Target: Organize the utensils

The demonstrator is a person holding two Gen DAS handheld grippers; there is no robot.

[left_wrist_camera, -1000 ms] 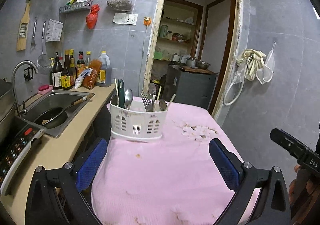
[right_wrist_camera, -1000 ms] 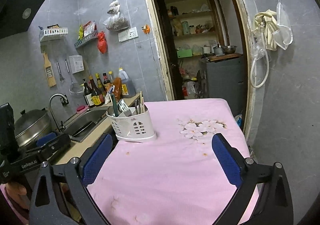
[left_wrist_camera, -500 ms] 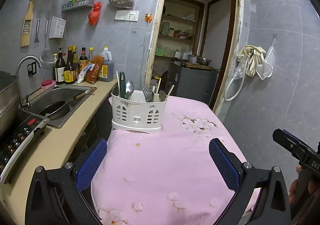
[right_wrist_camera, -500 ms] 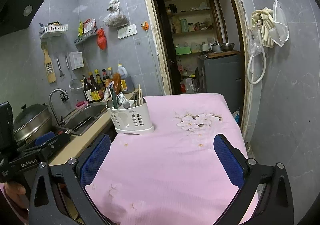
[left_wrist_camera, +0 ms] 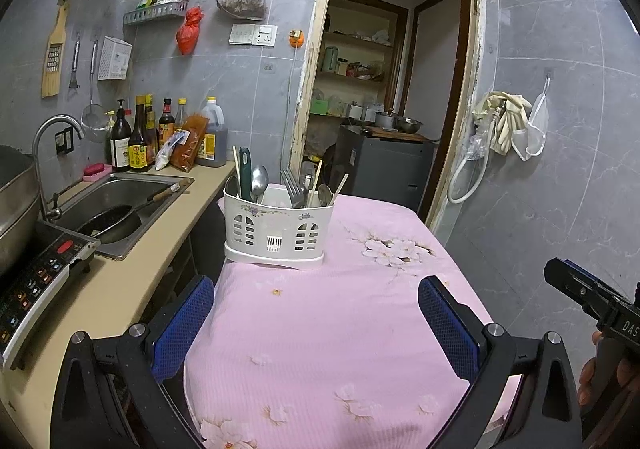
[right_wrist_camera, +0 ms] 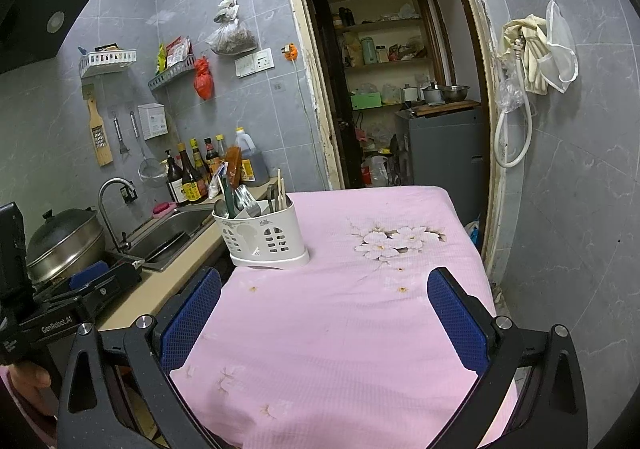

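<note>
A white plastic utensil caddy (left_wrist_camera: pixel 276 233) stands at the far left of a table under a pink flowered cloth (left_wrist_camera: pixel 340 329). It holds a spoon (left_wrist_camera: pixel 259 179), forks (left_wrist_camera: pixel 293 185), chopsticks and a green-handled tool, all upright. The caddy also shows in the right wrist view (right_wrist_camera: pixel 264 237). My left gripper (left_wrist_camera: pixel 316 329) is open and empty, held well back from the caddy above the table's near part. My right gripper (right_wrist_camera: pixel 324 321) is open and empty, also back from the caddy. Each gripper shows at the edge of the other's view.
A counter (left_wrist_camera: pixel 132 281) runs along the table's left with a sink (left_wrist_camera: pixel 120 205) holding a pan, an induction cooker (left_wrist_camera: pixel 36 281), sauce bottles (left_wrist_camera: pixel 136 141) and a steel pot (right_wrist_camera: pixel 60 245). An open doorway (left_wrist_camera: pixel 380 89) lies behind the table. The wall stands close on the right.
Both grippers have drawn back and risen from the caddy, so more of the near tablecloth shows. The caddy and its utensils have not moved.
</note>
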